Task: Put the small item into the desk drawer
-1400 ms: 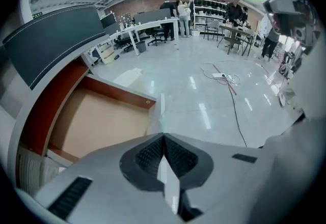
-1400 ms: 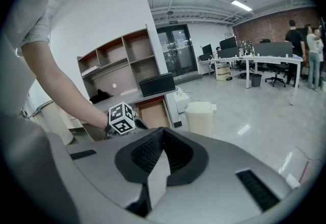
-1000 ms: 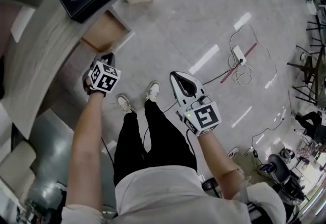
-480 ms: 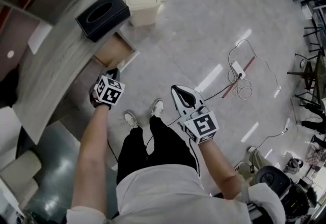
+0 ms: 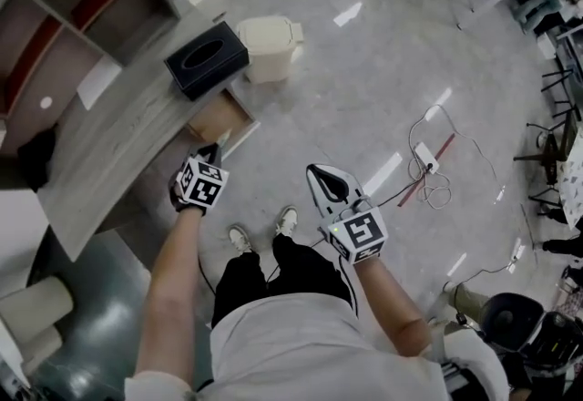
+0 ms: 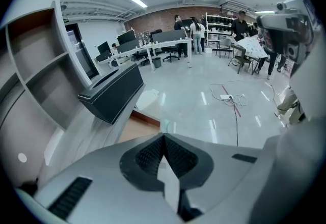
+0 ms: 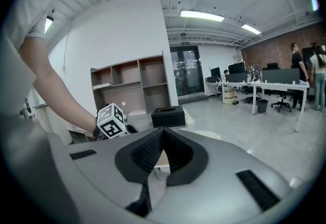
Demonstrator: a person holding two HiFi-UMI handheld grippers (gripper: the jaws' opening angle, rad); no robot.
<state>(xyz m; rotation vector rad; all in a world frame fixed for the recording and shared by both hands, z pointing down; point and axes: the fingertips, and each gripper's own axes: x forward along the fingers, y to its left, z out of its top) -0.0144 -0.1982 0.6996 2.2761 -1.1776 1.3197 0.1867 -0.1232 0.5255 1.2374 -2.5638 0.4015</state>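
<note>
The long desk (image 5: 114,139) with a grey wood-grain top filled the left of the head view. A cream plastic waste bin with a lid (image 5: 271,46) stood on the floor just beside the desk's far end. A black rectangular tissue box (image 5: 207,59) sat on the desk's top near that same end.

Below the desk's front edge a shallow drawer with a light wooden bottom (image 5: 221,117) stood pulled out over the floor. The left gripper (image 6: 163,137) hung just in front of the drawer, pointing at it; its jaws were pressed fully together with nothing between the pads. The right gripper (image 7: 162,131) was well away from the desk, over the floor, its jaws likewise closed and empty.

The small item could not be picked out in any view; neither tool carried it. A pale speck showed at the drawer's near edge, too small to name.

As a judgement, the drawer needed checking first: if the item lay inside, only the closing remained. That would go best with the closed left tips set against the middle of the drawer front and pushed straight toward the desk, slowly, so the drawer did not skew; the right gripper should keep clear.
</note>
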